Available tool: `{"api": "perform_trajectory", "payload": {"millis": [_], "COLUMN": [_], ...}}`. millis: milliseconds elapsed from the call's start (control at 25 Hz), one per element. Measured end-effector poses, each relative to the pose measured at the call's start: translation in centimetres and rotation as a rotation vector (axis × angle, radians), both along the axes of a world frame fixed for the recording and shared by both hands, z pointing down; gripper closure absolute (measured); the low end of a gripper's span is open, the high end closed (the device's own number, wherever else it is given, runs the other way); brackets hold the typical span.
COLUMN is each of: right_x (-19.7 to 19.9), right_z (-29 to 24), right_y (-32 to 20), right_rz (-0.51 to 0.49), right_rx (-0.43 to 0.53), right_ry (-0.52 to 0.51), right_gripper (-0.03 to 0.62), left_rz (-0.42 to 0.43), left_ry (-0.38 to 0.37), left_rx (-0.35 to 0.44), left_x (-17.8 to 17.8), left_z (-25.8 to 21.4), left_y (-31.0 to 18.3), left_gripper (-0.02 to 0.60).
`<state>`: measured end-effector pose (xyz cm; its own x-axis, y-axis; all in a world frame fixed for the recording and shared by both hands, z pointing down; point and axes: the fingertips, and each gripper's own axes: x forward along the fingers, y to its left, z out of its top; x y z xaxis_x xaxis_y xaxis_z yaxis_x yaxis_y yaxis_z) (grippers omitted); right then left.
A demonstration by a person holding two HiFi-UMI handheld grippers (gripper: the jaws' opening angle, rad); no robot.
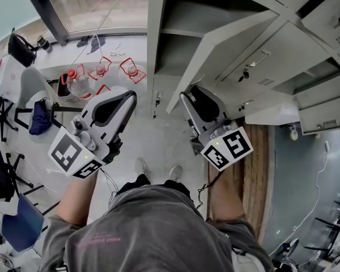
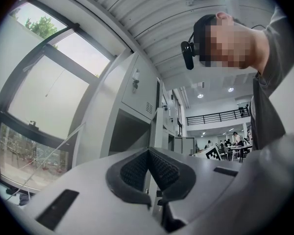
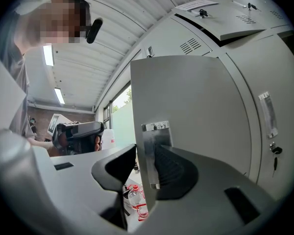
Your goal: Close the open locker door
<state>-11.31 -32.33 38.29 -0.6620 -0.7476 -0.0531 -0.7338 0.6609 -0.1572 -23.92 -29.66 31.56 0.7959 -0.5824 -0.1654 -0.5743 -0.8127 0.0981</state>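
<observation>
The grey open locker door (image 1: 215,50) swings out from the locker bank (image 1: 294,55). In the head view my right gripper (image 1: 188,93) reaches its free edge from below. The right gripper view has the door (image 3: 196,102) filling the middle, its edge and metal latch plate (image 3: 156,136) standing between the jaws. My right gripper (image 3: 146,153) is closed on that edge, a pad on each side. My left gripper (image 1: 128,95) is held up to the left, apart from the door. Its jaws meet at the tips with nothing between them (image 2: 148,153).
Below the open door is an empty locker compartment (image 1: 173,52). Water bottles in red holders (image 1: 79,83) stand on the floor by the window (image 1: 96,4). A blue chair (image 1: 20,225) and dark chairs are at the left. A wooden strip (image 1: 256,169) runs along the right.
</observation>
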Motion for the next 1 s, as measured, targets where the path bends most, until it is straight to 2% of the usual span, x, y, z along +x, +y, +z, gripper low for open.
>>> {"api": "perform_trajectory", "payload": {"millis": [1000], "right_x": [-4.3], "right_z": [0.1], "right_y": [-6.0], "right_rz": [0.004], "right_rx": [0.023], "right_ry": [0.080], "right_gripper": [0.468], "left_rz": [-0.060], "left_ry": [0.030], "left_rx": [-0.016], "left_x": [-4.3], "left_z": [0.9], "left_y": [-3.3], "left_gripper": [0.574]}}
